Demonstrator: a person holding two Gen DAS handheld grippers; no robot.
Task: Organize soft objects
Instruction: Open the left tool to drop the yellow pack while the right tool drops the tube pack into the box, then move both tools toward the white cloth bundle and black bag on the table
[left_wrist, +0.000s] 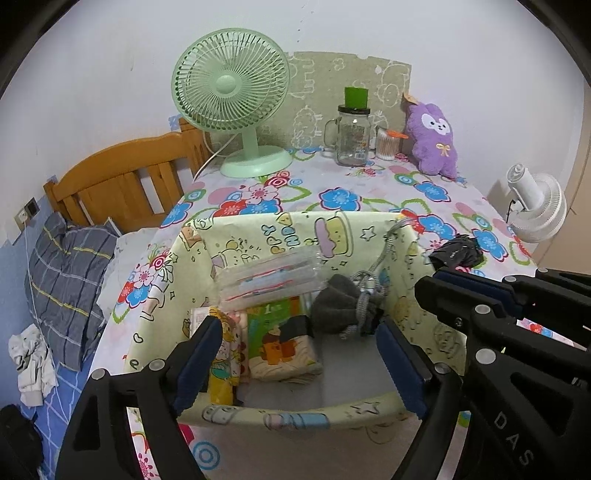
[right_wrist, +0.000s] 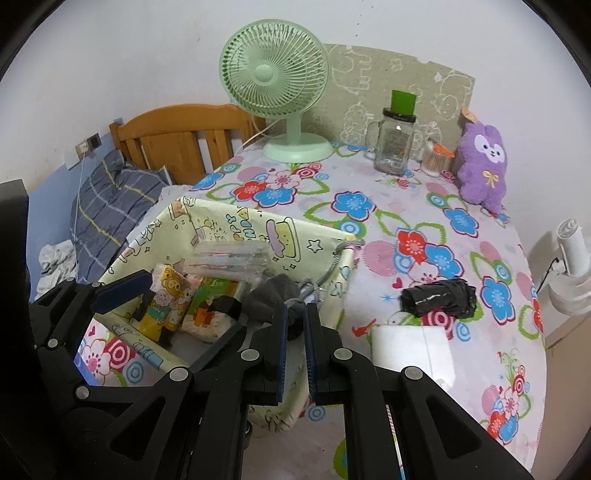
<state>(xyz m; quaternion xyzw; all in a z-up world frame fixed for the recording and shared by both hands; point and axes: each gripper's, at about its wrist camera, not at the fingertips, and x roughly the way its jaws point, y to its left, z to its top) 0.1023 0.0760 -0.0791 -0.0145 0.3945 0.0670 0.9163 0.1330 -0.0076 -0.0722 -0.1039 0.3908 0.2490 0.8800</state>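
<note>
— What stands behind my table (right_wrist: 388, 236)?

— A plain white wall (left_wrist: 110, 74), with a cartoon-printed panel (left_wrist: 332, 77) leaning on it.

— And left of the table?

— My wooden headboard (left_wrist: 122, 177); below it a plaid pillow (left_wrist: 62, 273), and a wall socket (left_wrist: 27, 212) beside that.

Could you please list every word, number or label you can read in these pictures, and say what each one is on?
"DAS" on the right tongs' black arm, seen from the left wrist.
"PPY" and "HDA", cut-off letters on the fabric storage box inner wall.
"1" on the green packet in the box.
The glass jar label is too blurred to read.
</note>
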